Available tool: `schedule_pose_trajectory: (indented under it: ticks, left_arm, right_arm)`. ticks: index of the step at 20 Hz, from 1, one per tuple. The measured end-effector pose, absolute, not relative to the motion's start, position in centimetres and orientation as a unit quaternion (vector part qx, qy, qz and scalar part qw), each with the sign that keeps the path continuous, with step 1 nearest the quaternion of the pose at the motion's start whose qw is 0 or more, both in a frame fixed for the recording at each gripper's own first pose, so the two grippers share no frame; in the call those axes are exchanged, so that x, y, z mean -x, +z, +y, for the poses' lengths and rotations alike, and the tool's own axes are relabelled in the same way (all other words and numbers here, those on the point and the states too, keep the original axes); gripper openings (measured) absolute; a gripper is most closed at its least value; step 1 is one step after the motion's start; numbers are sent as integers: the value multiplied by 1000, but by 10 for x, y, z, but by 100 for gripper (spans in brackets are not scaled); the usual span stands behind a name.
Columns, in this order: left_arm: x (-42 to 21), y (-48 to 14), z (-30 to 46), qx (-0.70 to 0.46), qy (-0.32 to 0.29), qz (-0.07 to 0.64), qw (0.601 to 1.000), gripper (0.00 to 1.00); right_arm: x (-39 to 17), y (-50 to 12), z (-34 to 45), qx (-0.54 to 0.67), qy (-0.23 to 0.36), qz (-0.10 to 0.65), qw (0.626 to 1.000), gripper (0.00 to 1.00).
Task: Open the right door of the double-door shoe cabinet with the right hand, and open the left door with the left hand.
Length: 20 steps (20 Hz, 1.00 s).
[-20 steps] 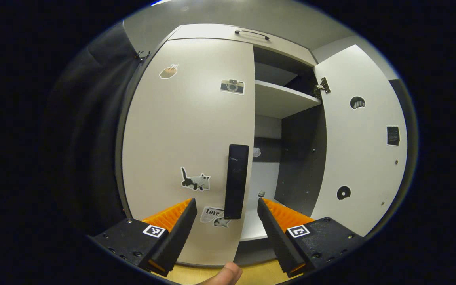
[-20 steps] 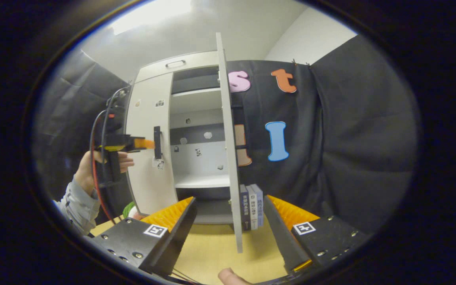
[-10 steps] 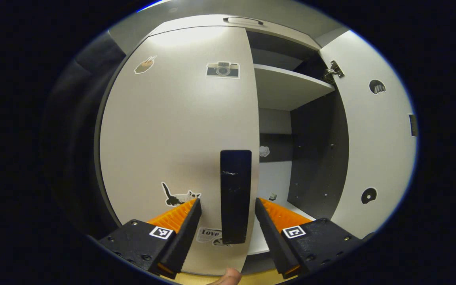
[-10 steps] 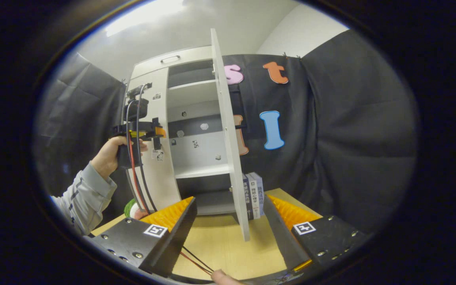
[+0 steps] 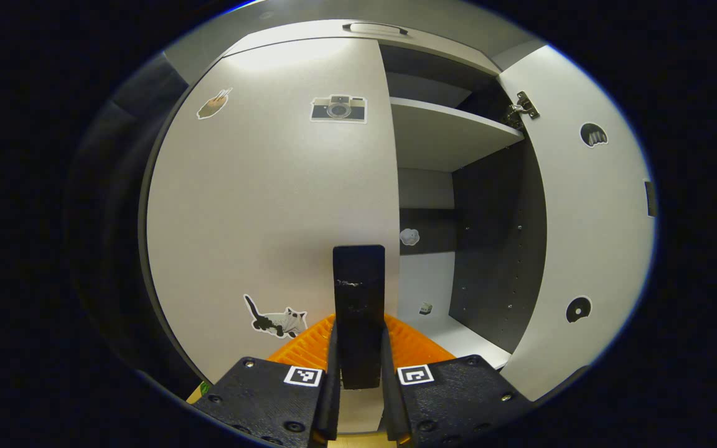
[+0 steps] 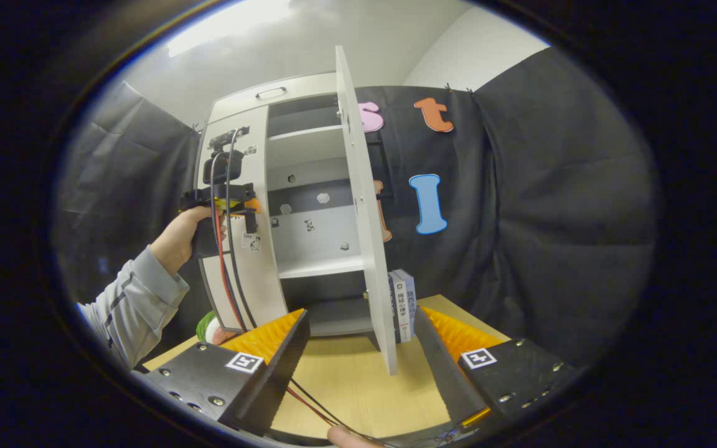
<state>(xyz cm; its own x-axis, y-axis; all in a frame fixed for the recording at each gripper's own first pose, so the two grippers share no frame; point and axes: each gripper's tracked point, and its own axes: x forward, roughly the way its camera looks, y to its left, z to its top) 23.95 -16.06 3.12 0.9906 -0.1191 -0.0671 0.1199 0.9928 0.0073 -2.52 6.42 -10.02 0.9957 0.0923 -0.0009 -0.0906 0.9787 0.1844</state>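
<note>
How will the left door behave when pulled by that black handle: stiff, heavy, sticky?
Likely a stiff swing: the left door is a flat rigid panel. Probably light, since the right door already stands wide open on its small hinge. The left hand-held gripper clamps the handle near its bottom, so it could slip downward.

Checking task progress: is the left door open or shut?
Shut. The left door lies flush with the cabinet front, while the right door stands swung out. The left hand-held gripper clamps its handle.

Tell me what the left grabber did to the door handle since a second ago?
The left gripper moved in and shut on the black bar handle of the closed white left door. The white right door stayed swung open; the right gripper stayed open, holding nothing.
</note>
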Motion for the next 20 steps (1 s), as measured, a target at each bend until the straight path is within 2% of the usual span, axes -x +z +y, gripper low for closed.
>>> schedule_pose_trajectory:
  ticks: [3,4,7,8,20]
  left_arm:
    - [-236,30,-160,-10,-63,41,997,27]
    - [-235,31,-160,-4,-62,39,997,28]
    - [-225,31,-158,1,-65,45,997,24]
    - [-220,32,-158,3,-68,48,997,24]
    - [-147,36,-127,-2,-97,56,994,24]
  right_arm:
    - [37,-102,66,-94,43,6,995,99]
    - [42,-100,64,-94,42,6,995,96]
    - [51,-101,63,-93,39,5,995,96]
    - [55,-100,61,-96,38,5,995,99]
    - [84,-94,56,-102,1,-10,995,99]
